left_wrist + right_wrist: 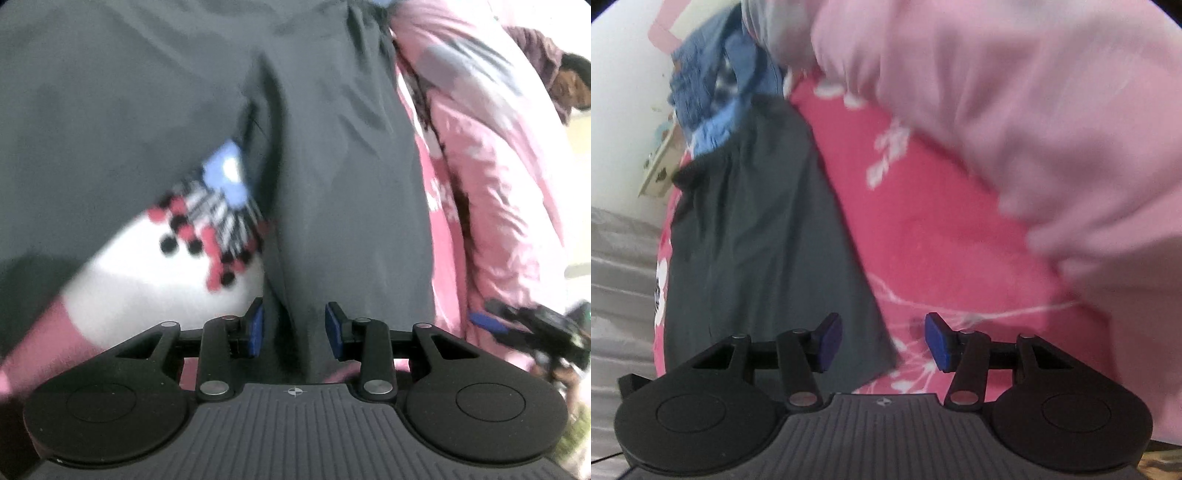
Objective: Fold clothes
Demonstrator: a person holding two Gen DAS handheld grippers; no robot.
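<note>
Left wrist view: the left tool (294, 330) sits nearest, its two black arms ending in blue pads, and a fold of the dark grey, smooth woven garment (332, 155) runs between them; blur hides whether the pads press the cloth, so I cannot tell if it is clamped. From the tool the garment runs away lengthwise, a long creased band widening into a broad sheet on the left. Under its left edge shows a white cushion-like patch printed with red and black dots, black stripes and a pale blue shape (207, 218). To the right lies a soft pale pink quilted garment (498, 166), rumpled. At the right edge the right tool (491, 321) shows as a blurred dark shape with a blue pad.

Right wrist view: the right tool (883, 341) has its pads apart, nothing between them. Below it the grey garment's lower corner (768, 240) lies on a bright pink bedsheet with white twig and flower print (923, 229). The grey cloth's long axis runs up towards the far left, where crumpled blue denim-like clothes (701, 81) lie. Pale pink padded fabric fills the upper right.
</note>
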